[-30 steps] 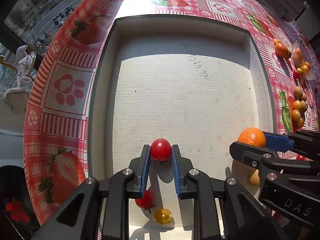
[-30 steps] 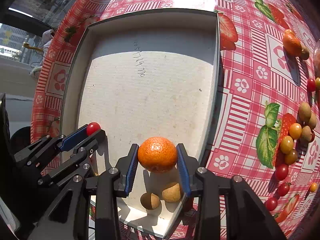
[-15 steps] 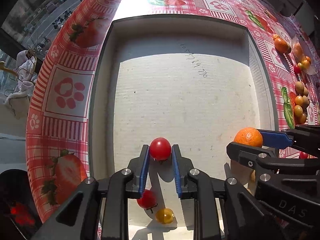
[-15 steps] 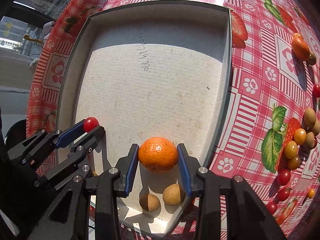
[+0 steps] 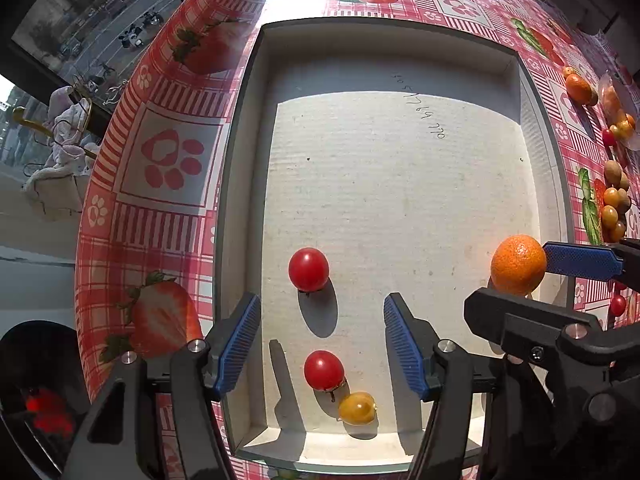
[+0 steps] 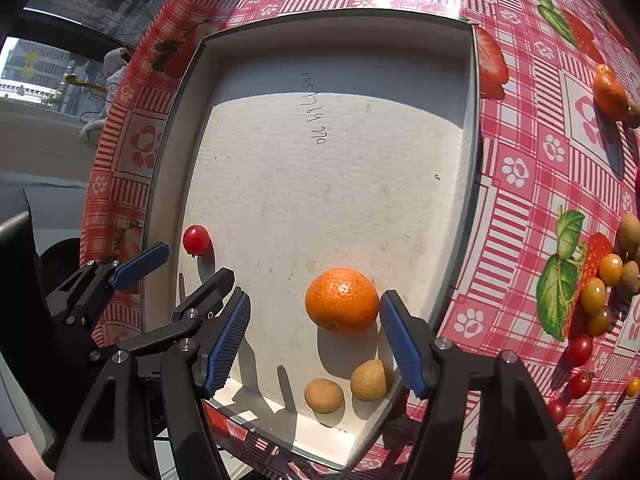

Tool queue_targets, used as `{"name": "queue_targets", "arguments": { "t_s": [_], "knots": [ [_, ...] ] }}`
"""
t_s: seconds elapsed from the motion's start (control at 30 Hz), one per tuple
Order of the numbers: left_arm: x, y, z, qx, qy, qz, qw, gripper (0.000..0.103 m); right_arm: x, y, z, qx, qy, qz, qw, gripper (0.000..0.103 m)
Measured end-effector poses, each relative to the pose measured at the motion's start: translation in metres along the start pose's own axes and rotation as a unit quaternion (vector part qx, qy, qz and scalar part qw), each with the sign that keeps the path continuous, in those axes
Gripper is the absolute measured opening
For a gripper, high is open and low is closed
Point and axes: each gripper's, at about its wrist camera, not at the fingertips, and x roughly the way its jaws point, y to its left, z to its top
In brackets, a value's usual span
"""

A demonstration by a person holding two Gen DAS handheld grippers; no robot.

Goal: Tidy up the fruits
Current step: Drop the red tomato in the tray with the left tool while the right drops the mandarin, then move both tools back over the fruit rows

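A shallow white cardboard box [image 5: 400,168] [image 6: 320,184] lies on the red strawberry tablecloth. My left gripper [image 5: 322,344] is open; a red cherry tomato [image 5: 308,269] [image 6: 196,239] lies on the box floor just beyond its fingertips. A second red tomato [image 5: 324,370] and a yellow one [image 5: 357,408] lie between its fingers near the box's front wall. My right gripper [image 6: 314,336] is open; the orange mandarin [image 6: 342,301] [image 5: 518,264] rests on the box floor between its tips. Two brown longans [image 6: 324,395] lie below it.
Loose fruit lies on the cloth right of the box: a mandarin [image 6: 609,94], yellow tomatoes [image 6: 592,294], red tomatoes [image 6: 578,350] and longans [image 6: 629,232]. The table's left edge drops off beside a window [image 5: 80,40].
Both grippers opened. The left one let go of the red tomato and the right one let go of the mandarin; both fruits now rest on the box floor.
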Motion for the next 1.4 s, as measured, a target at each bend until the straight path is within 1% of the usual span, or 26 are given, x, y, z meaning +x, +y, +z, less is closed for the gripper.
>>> {"name": "queue_targets", "arguments": {
  "t_s": [0.03,0.07,0.1,0.13,0.17,0.2,0.23,0.3,0.37,0.57,0.87,0.93,1.13,1.23,1.4],
  "knots": [
    [-0.001,0.000,0.000,0.002,0.002,0.000,1.0000,0.065,-0.001,0.003,-0.001,-0.001,-0.001,0.005,1.000,0.082],
    [-0.002,-0.001,-0.002,0.002,0.004,0.000,1.0000,0.066,-0.004,0.004,-0.001,-0.001,-0.003,0.007,1.000,0.082],
    [-0.004,0.000,-0.005,-0.002,0.005,-0.003,1.0000,0.070,-0.007,0.005,-0.001,0.000,-0.005,0.008,1.000,0.083],
    [-0.008,0.000,-0.010,-0.006,0.004,-0.002,1.0000,0.087,-0.010,0.005,-0.001,0.001,-0.006,0.011,1.000,0.085],
    [-0.013,0.001,-0.013,-0.009,-0.004,-0.002,0.9999,0.093,-0.013,0.005,-0.001,0.004,-0.007,0.011,1.000,0.087],
    [-0.017,0.001,-0.015,-0.010,-0.008,-0.002,0.9999,0.093,-0.016,0.004,-0.001,0.006,-0.010,0.009,1.000,0.089],
    [-0.020,0.000,-0.017,-0.008,-0.008,0.002,0.9999,0.093,-0.018,0.003,-0.005,0.007,-0.014,0.009,1.000,0.093],
    [-0.025,-0.003,-0.017,-0.004,-0.006,0.007,1.0000,0.093,-0.024,-0.001,-0.008,0.011,-0.022,0.012,1.000,0.097],
    [-0.030,-0.009,-0.019,0.005,-0.006,0.012,0.9999,0.093,-0.030,-0.005,-0.011,0.014,-0.027,0.014,0.999,0.103],
    [-0.044,-0.036,-0.023,0.030,-0.007,0.015,0.9994,0.093,-0.048,-0.021,-0.020,0.036,-0.042,0.031,0.998,0.103],
    [-0.061,-0.089,-0.024,0.081,-0.014,0.009,0.9965,0.093,-0.070,-0.059,-0.039,0.079,-0.063,0.031,0.994,0.103],
    [-0.065,-0.105,-0.027,0.094,-0.015,0.005,0.9955,0.093,-0.075,-0.071,-0.045,0.090,-0.068,0.028,0.993,0.103],
    [-0.066,-0.136,-0.031,0.126,-0.014,-0.007,0.9919,0.093,-0.085,-0.115,-0.072,0.137,-0.078,0.019,0.987,0.103],
    [-0.066,-0.153,-0.033,0.140,-0.011,-0.013,0.9899,0.093,-0.086,-0.141,-0.090,0.164,-0.074,0.012,0.984,0.103],
    [-0.066,-0.177,-0.031,0.156,-0.008,-0.027,0.9874,0.093,-0.087,-0.189,-0.123,0.210,-0.067,-0.010,0.975,0.103]
  ]
}}
